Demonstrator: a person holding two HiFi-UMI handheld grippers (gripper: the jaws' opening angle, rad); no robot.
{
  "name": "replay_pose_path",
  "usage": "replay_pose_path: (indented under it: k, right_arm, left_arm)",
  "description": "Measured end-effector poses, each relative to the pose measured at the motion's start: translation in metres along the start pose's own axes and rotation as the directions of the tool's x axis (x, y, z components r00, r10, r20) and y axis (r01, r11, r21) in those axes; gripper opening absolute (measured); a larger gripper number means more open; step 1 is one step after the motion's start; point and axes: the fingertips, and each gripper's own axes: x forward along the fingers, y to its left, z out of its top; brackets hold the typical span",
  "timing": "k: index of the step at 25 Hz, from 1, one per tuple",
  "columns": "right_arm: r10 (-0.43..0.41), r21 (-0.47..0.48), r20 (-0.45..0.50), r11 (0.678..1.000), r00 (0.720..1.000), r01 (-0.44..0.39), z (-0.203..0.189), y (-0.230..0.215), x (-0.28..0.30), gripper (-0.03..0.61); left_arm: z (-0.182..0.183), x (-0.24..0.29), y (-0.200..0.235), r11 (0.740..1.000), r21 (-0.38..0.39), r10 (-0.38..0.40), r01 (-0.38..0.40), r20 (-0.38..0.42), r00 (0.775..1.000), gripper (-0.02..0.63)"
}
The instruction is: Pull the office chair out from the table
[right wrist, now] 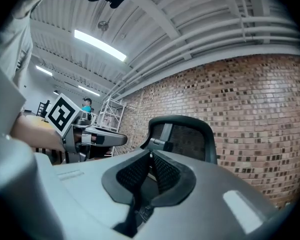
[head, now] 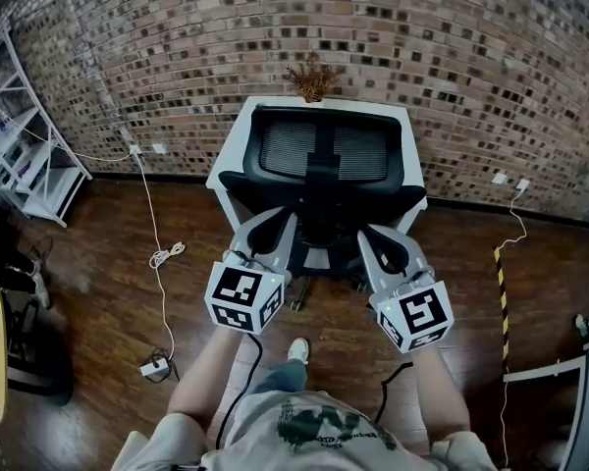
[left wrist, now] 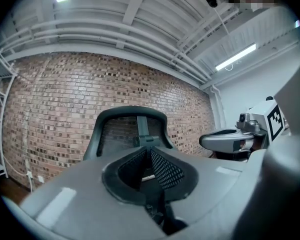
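Brick wall [head: 422,47] and wood floor [head: 98,263] surround the office chair [head: 324,150]; left tool [left wrist: 149,150], right tool [right wrist: 150,155] closed, empty.

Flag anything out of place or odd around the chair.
Nothing is spilled or damaged. Only a loose white cable trails across the floor left of the office chair, ending at a small adapter; the chair itself stands straight at the table.

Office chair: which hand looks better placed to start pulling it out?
Probably left. The left gripper points squarely at the chair back; the right gripper sees it off to one side. Both are shut, holding nothing, so either must open first.
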Motion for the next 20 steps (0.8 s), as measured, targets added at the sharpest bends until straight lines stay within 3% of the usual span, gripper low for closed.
replay_pose_path:
  k: [9, 20]
  right_arm:
    - [-0.010, -0.033, 0.003, 0.999, 1.000, 0.010, 0.010, -0.042, 0.051, 0.054]
    - [-0.023, -0.094, 0.010, 0.995, 1.000, 0.024, 0.021, -0.097, 0.072, 0.112]
  left_arm:
    - [0.022, 0.042, 0.059, 0.999, 0.015, -0.050, 0.049, 0.065, 0.997, 0.052]
    - [0.036, 0.070, 0.114, 0.981, 0.140, -0.140, 0.131, 0.057, 0.989, 0.125]
